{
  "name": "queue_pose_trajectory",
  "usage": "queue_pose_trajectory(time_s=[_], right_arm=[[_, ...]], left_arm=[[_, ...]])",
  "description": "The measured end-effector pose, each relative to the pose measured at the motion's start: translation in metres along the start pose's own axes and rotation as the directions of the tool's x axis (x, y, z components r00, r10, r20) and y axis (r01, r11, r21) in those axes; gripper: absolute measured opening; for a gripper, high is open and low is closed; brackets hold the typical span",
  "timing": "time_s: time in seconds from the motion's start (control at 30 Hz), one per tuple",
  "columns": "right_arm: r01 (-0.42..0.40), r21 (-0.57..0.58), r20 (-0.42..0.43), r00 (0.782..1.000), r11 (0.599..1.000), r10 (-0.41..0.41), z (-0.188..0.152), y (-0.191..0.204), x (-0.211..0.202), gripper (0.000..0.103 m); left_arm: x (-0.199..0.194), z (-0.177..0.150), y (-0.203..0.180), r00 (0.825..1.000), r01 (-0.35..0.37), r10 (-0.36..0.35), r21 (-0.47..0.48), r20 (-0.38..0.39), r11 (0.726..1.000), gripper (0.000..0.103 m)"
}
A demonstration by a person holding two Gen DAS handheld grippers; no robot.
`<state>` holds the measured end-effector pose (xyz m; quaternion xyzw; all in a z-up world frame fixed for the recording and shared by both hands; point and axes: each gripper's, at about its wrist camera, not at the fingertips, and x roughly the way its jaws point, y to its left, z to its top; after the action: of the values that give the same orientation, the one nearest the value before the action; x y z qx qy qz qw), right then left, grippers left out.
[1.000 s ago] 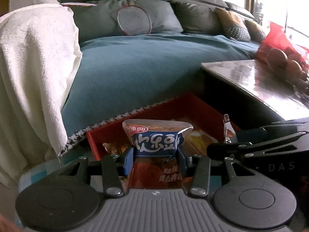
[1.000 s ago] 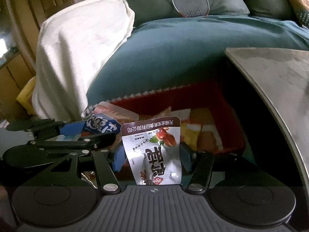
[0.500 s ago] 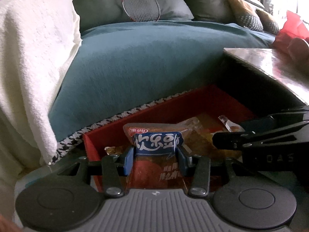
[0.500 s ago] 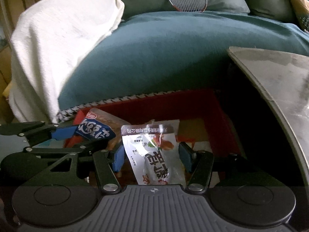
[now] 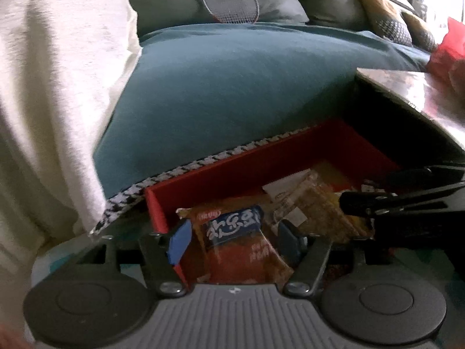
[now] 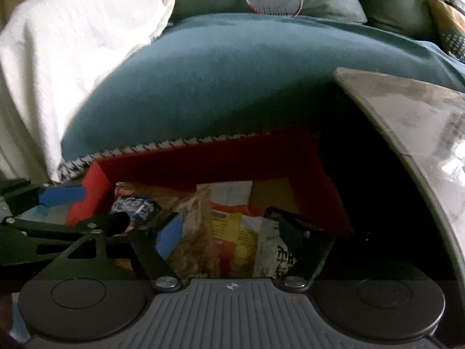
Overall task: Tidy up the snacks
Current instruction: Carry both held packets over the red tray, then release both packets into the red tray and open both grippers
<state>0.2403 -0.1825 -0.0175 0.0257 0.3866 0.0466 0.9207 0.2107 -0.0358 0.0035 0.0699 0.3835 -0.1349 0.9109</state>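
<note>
A red box (image 5: 261, 160) sits on the floor between the sofa and a table, with several snack packets inside; it also shows in the right wrist view (image 6: 203, 163). My left gripper (image 5: 235, 234) is open over the box's left end; the orange packet with a blue label (image 5: 232, 226) lies loose between its spread fingers. My right gripper (image 6: 229, 226) is open over the box; the white packet with dark print (image 6: 273, 250) lies by its right finger, on the other snacks. The left gripper's blue fingertip (image 6: 62, 195) shows at the left of the right wrist view.
A teal sofa cover (image 5: 247, 87) with a houndstooth hem rises just behind the box. A white blanket (image 5: 52, 101) hangs at the left. A glossy table edge (image 6: 407, 116) overhangs the right. A badminton racket (image 5: 229, 3) leans on the cushions. A red bag (image 5: 447, 46) sits on the table.
Both grippers lowered into the red box and opened. The orange packet and the white packet dropped out of their grips onto the snacks in the box.
</note>
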Motion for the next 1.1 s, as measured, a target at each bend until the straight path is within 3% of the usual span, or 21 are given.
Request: queue_pose_trajectory(time_s=[0.13, 0.67, 1.1], right_arm=[[-0.006, 0.035, 0.018, 1.0, 0.999, 0.005, -0.007, 0.001, -0.024, 0.088], [-0.046, 0.125, 0.046, 0.998, 0.991, 0.04, -0.062, 0.023, -0.097, 0.092], [-0.117, 0.115, 0.094, 0.99, 0.986, 0.107, -0.079, 0.049, -0.133, 0.093]], left_arm=[[-0.026, -0.008, 0.003, 1.0, 0.005, -0.005, -0.03, 0.013, 1.0, 0.061], [-0.094, -0.052, 0.007, 0.999, 0.041, -0.038, -0.106, 0.031, 0.993, 0.075], [-0.142, -0.071, 0.014, 0.994, -0.013, 0.027, -0.129, 0.105, 0.992, 0.081]])
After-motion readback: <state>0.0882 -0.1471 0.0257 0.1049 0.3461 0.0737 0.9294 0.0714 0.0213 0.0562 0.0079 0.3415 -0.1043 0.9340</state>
